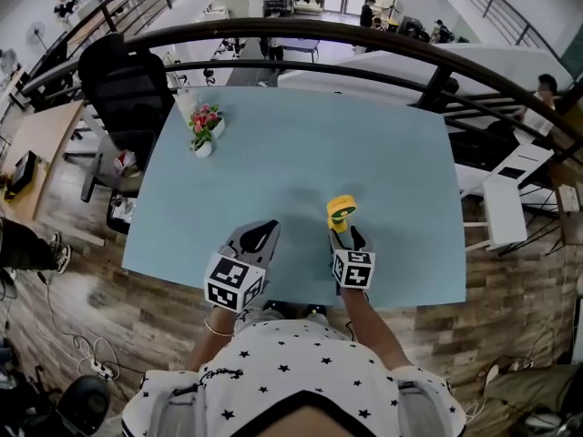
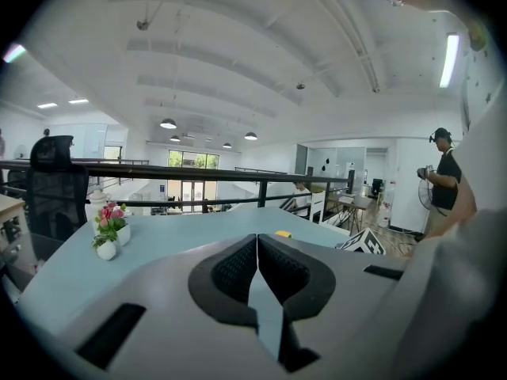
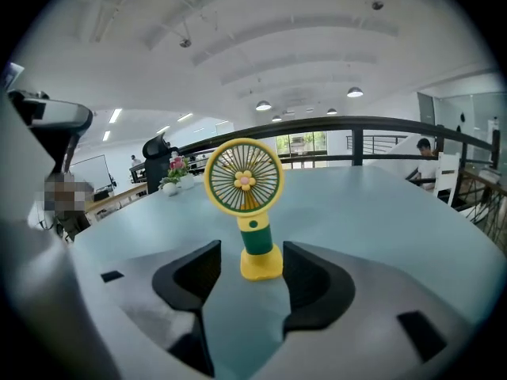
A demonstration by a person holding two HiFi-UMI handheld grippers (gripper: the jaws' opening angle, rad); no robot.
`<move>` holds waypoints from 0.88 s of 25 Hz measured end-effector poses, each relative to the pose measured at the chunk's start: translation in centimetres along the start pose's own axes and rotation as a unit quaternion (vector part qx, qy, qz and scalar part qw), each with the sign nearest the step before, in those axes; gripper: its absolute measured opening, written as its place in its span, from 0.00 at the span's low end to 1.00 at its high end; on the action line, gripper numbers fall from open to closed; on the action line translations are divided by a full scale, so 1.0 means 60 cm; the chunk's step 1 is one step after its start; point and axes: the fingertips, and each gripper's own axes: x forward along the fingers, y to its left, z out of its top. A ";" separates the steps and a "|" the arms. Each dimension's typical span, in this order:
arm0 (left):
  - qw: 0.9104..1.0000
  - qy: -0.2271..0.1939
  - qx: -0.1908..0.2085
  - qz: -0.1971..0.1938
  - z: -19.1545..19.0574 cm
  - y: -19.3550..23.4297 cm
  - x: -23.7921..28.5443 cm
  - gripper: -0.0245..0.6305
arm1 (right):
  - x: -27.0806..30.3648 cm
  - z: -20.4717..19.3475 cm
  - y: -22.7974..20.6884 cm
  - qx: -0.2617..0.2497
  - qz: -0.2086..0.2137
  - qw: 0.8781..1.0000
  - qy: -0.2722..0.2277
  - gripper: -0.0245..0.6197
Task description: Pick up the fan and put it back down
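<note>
On the pale blue table [image 1: 383, 144], near its front edge, the yellow fan [image 1: 341, 210] stands upright between the wide-spread jaws of the right gripper [image 1: 349, 236], unclamped, while the left gripper [image 1: 264, 231] sits nearby with jaws pressed together, empty.

Counting now: one fan [image 1: 341, 210] | two grippers, that's left gripper [image 1: 267, 228] plus right gripper [image 1: 348, 235] | two marker cubes [image 1: 235, 282], one on each gripper | one table [image 1: 383, 144], pale blue | two flower pots [image 1: 203, 147], small and white, side by side | and one office chair [image 1: 123, 80], black
</note>
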 end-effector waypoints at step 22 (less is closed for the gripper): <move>0.997 -0.005 0.025 -0.077 0.012 -0.078 0.049 0.08 | -0.197 0.107 -0.046 0.066 0.001 0.985 -0.161 0.04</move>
